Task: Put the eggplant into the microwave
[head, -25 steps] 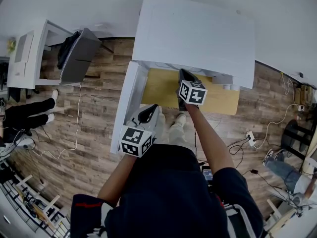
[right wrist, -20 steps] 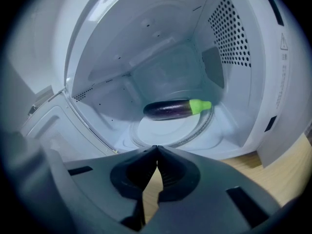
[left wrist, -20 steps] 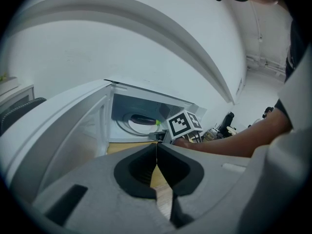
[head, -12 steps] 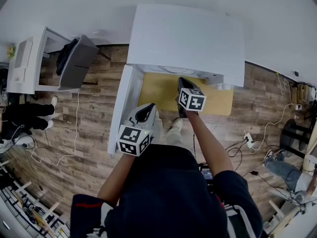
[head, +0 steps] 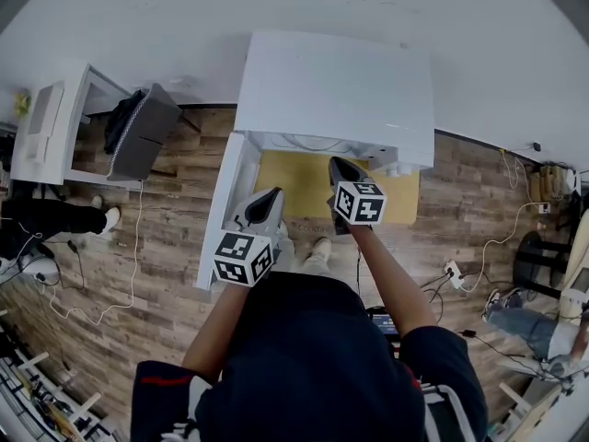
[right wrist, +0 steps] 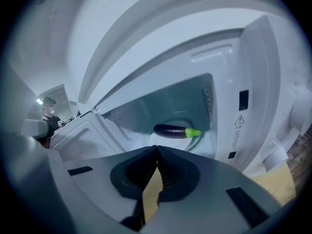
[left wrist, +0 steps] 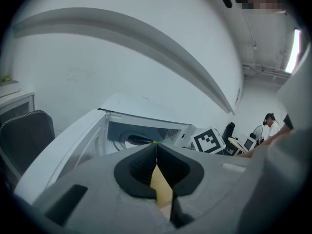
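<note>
Far left in the head view, a white desk (head: 53, 122) and a dark padded office chair (head: 138, 134) stand on a wood-plank floor (head: 147, 238) of mixed brown tones.

The microwave (head: 331, 86) is a smooth white box that sits on a matte tan tabletop (head: 293, 175). Its door (head: 221, 212) is swung fully open to the left – a flat white panel with rounded corners.

The left gripper (head: 267, 199) is a grey moulded shell with black ribbed pads and a black-and-white marker cube at the rear. It is held just beside the open door, pointing toward the microwave, on a forearm bent in close to the body. In the left gripper view its jaws meet at the tips, with nothing between them.

The eggplant (right wrist: 173, 130) lies on its side on the round glass turntable (right wrist: 183, 123) inside the pale grey cavity. It is long, glossy and dark purple, with a bright green stem end pointing right. It is touched by neither gripper.

The right gripper (head: 339, 164) is of the same build. It is held further forward on a straighter arm, its nose at the cavity mouth – apart from the eggplant. Its jaws are likewise pressed together and empty.

To the right, thin cables and a white power strip (head: 454, 272) lie on the floor.
</note>
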Available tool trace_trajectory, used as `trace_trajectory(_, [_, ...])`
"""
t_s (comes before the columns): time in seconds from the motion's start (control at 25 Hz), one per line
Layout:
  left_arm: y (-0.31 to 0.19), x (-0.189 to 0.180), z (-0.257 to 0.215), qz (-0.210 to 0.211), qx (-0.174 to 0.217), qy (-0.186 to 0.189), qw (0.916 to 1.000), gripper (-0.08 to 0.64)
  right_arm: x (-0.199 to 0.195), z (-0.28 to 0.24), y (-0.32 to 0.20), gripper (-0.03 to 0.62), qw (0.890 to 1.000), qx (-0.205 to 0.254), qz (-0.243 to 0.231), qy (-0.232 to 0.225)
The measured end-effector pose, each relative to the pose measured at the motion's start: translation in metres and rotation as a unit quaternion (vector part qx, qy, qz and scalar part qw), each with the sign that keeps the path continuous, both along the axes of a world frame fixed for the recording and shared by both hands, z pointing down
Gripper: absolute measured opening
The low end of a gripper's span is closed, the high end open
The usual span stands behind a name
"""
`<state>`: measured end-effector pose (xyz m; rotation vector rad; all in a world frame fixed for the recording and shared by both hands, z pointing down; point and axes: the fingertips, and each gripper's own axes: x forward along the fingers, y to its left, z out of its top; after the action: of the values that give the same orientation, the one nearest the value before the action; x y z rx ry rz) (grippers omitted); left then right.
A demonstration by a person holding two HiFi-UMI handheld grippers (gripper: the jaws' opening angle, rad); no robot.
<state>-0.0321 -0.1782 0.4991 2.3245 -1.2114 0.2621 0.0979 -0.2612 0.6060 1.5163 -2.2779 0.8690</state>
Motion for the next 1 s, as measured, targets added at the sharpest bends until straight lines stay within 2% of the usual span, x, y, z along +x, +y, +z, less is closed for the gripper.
trace_trajectory(0.48, [-0.016, -0.011, -0.041, -0.009, 0.065, -0.01, 0.9978, 0.017, -0.015, -0.118, 0.017, 0.012, 0.993, 0.102, -0.056, -0.015])
trace_trajectory(0.6, [-0.022, -0.015, -0.054, -0.009, 0.088, -0.021, 0.9958, 0.017, -0.019, -0.157, 0.018, 0.012, 0.987, 0.143, -0.069, -0.01])
trace_trajectory(0.76, [-0.031, -0.015, -0.08, -0.012, 0.122, -0.016, 0.9923, 0.017, -0.026, -0.201, 0.019, 0.012, 0.976, 0.198, -0.094, 0.011])
trace_trajectory(1.0, [-0.038, -0.021, -0.126, -0.004, 0.188, -0.03, 0.9816, 0.017, -0.037, -0.257, 0.023, 0.012, 0.964, 0.246, -0.102, -0.002])
